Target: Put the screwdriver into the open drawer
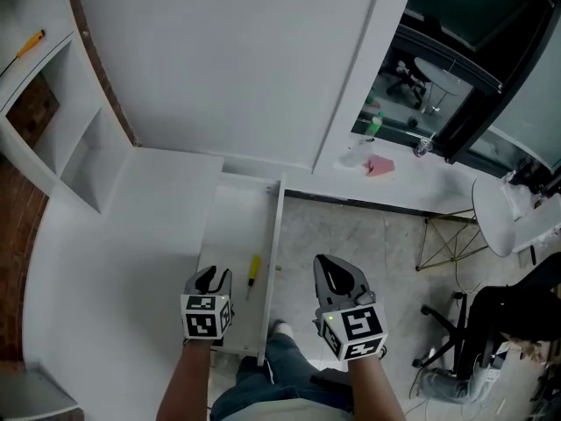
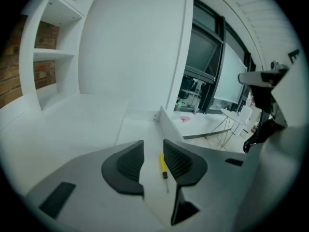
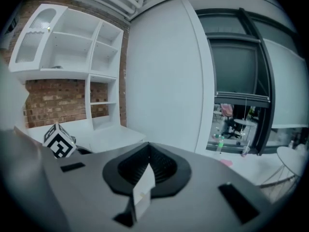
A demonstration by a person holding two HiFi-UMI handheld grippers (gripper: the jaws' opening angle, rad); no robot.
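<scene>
A screwdriver (image 1: 253,272) with a yellow handle lies flat on the floor of the open white drawer (image 1: 232,222), near the drawer's right wall. My left gripper (image 1: 213,277) hovers above the drawer's near end, just left of the screwdriver, open and holding nothing. In the left gripper view the screwdriver (image 2: 163,164) shows down in the drawer (image 2: 140,129) through the gap of the left gripper (image 2: 153,151), apart from both pads. My right gripper (image 1: 335,272) hangs over the marble floor to the right of the drawer; the right gripper (image 3: 148,153) is shut and empty.
A white desk top (image 1: 131,235) lies left of the drawer, with brick-backed shelves (image 1: 53,139) beyond it. A yellow tool (image 1: 31,42) rests on a shelf. A sill (image 1: 412,178) carries a pink item (image 1: 379,167) and a bottle (image 1: 374,126). Chairs (image 1: 491,323) stand at the right. The person's legs (image 1: 263,380) are at the drawer's front.
</scene>
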